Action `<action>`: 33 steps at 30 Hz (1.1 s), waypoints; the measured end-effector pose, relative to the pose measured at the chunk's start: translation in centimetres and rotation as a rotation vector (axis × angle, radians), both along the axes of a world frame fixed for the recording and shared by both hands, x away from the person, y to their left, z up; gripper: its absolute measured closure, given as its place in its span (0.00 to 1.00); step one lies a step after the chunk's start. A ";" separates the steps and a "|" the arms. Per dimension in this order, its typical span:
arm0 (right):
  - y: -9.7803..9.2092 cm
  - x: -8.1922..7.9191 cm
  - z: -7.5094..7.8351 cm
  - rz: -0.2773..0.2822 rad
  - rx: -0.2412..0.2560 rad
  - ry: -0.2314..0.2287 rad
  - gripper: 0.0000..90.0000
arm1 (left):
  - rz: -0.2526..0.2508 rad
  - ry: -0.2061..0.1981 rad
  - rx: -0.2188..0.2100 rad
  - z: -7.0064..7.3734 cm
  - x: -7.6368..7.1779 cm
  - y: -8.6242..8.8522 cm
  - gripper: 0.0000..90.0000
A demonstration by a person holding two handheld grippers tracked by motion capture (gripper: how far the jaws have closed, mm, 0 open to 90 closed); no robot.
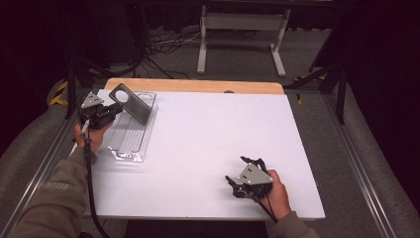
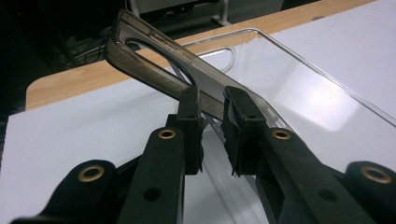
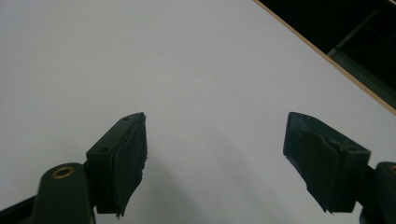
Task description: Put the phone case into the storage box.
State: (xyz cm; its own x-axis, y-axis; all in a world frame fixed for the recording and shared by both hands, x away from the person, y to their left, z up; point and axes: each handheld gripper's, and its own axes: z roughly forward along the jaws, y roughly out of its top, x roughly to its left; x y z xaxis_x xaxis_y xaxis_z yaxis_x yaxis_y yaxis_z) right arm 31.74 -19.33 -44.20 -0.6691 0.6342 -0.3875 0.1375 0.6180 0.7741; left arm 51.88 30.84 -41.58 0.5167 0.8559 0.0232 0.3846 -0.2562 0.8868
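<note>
A smoky dark translucent phone case (image 1: 131, 102) with a round camera hole is held tilted over a clear plastic tray (image 1: 130, 144) at the table's left. My left gripper (image 1: 115, 109) is shut on the case's edge. In the left gripper view the case (image 2: 154, 65) rises up to the left from between the two black jaws of that gripper (image 2: 212, 109), with the tray's clear rim (image 2: 322, 74) behind it. My right gripper (image 1: 243, 171) rests near the front right of the white table, open and holding nothing. The right gripper view shows that gripper (image 3: 215, 135) with its jaws wide apart over bare white surface.
A white sheet (image 1: 213, 129) covers the table, with a wooden strip (image 1: 198, 85) along the far edge. A white metal stand (image 1: 242, 34) and cables lie on the floor beyond. Metal rails (image 1: 364, 178) run along both sides of the table.
</note>
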 end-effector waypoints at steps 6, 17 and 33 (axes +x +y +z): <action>-0.1 0.1 -0.1 -0.005 -0.001 0.002 0.25 | 0.016 0.022 0.064 -0.1 2.2 -0.7 0.86; -0.6 0.0 0.0 -0.017 0.003 -0.002 0.25 | 0.031 0.020 0.110 0.7 5.1 -2.8 0.84; -0.7 0.0 0.1 -0.021 -0.006 -0.010 0.25 | 0.030 -0.025 0.045 1.5 6.0 -3.5 0.83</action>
